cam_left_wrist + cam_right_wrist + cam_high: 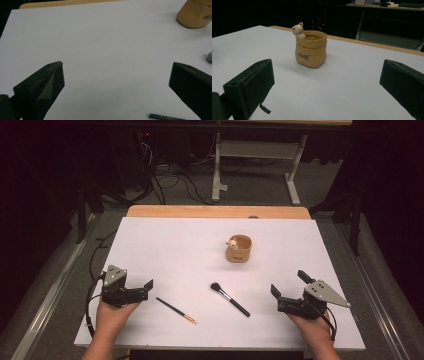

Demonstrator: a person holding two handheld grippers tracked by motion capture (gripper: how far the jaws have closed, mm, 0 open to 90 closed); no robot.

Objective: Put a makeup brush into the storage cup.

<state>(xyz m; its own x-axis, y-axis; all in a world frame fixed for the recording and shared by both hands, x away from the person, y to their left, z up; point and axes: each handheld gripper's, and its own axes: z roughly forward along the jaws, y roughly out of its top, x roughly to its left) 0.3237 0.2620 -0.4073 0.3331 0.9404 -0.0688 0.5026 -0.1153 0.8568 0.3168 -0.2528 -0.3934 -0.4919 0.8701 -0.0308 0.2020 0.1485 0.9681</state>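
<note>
A tan bag-shaped cup (238,250) with a small bear figure (232,241) on its rim stands right of the middle of the white table (170,245). In front of it lie a black makeup brush (230,299) and a thin dark pencil (175,310) with a gold end. My left gripper (145,289) rests open at the front left, jaws pointing right toward the pencil. My right gripper (289,283) rests open at the front right. In the left gripper view, the gripper (117,63) holds nothing; the cup (195,15), brush head (209,57) and pencil tip (162,116) lie ahead. The right gripper (327,65) faces the cup (311,50) and bear (297,30).
A wooden strip (215,212) runs along the table's far edge. Beyond it are a white desk frame (255,160) and cables on the floor (170,180). A person's hands (112,317) hold both grippers near the front edge.
</note>
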